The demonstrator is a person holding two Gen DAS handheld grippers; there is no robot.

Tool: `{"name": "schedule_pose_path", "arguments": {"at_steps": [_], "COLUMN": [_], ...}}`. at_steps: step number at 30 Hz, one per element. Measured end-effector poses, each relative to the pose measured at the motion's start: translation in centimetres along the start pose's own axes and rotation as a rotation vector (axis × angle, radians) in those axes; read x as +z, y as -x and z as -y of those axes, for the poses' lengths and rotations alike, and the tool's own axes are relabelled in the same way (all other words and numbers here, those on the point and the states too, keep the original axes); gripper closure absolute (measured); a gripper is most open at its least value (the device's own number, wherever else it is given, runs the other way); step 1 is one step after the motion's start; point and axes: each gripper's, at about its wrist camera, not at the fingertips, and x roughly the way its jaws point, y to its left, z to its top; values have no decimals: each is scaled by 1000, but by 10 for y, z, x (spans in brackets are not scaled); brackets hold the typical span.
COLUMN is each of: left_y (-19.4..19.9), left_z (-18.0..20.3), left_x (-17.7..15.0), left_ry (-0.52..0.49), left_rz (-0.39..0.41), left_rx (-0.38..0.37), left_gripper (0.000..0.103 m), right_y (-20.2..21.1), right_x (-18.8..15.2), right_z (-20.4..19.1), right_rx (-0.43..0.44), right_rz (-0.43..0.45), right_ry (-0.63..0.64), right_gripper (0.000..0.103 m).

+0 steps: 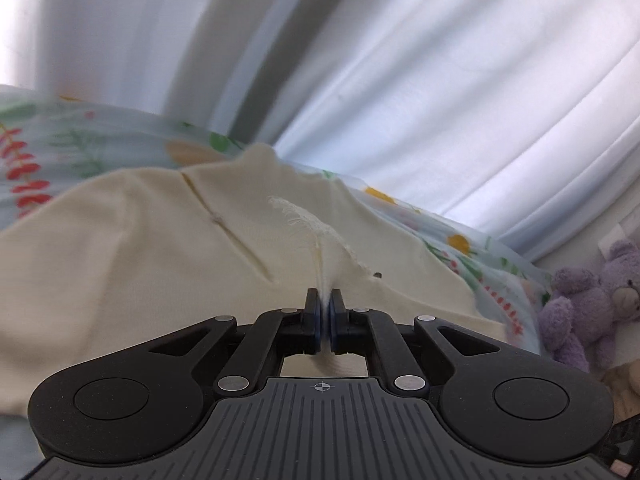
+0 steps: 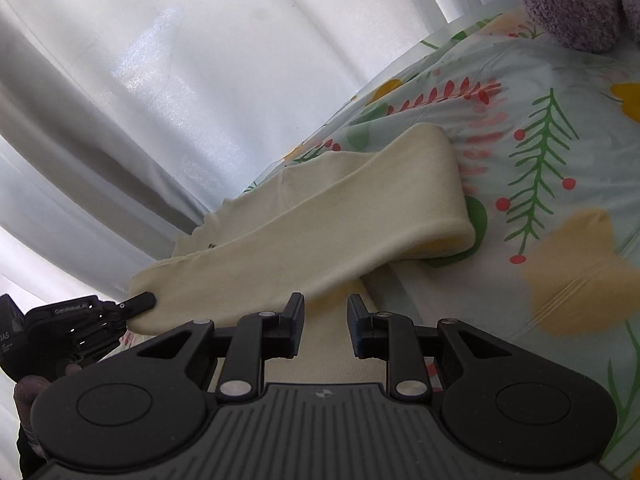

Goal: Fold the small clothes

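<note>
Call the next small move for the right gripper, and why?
Probably ease the right gripper forward and close on the cream garment edge just ahead of it. The left gripper is already shut on a pinch of the cloth, while the right's jaws stand apart with nothing clamped; folding likely needs both corners held.

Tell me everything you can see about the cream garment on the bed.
The cream garment is a soft, pale-yellow knit piece with a seam and a frayed white patch. It lies on the floral bedsheet, one long band folded back on itself into a rounded loop. The left tool is shut on a pinched ridge of it; the right tool hovers open just above it.
</note>
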Motion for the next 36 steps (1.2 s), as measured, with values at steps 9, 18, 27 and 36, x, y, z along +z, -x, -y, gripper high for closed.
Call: {"name": "schedule_pose_path", "arguments": {"at_steps": [9, 18, 27, 36], "left_y": [12, 38, 43, 28], "left_z": [-58, -53, -59, -68], "left_x": [-4, 8, 11, -1], "left_ry": [92, 134, 39, -1], "left_rz": [-22, 40, 68, 28], "left_rx": [112, 66, 233, 255], "left_gripper": [97, 97, 97, 97], "right_y": [-35, -41, -47, -50], "right_x": [20, 20, 25, 27], "right_z": [9, 21, 20, 3], "right_rx": [30, 65, 79, -37], "right_rz": [-49, -50, -42, 43], "right_ry": [-113, -215, -245, -58], "right_gripper": [75, 75, 75, 96]}}
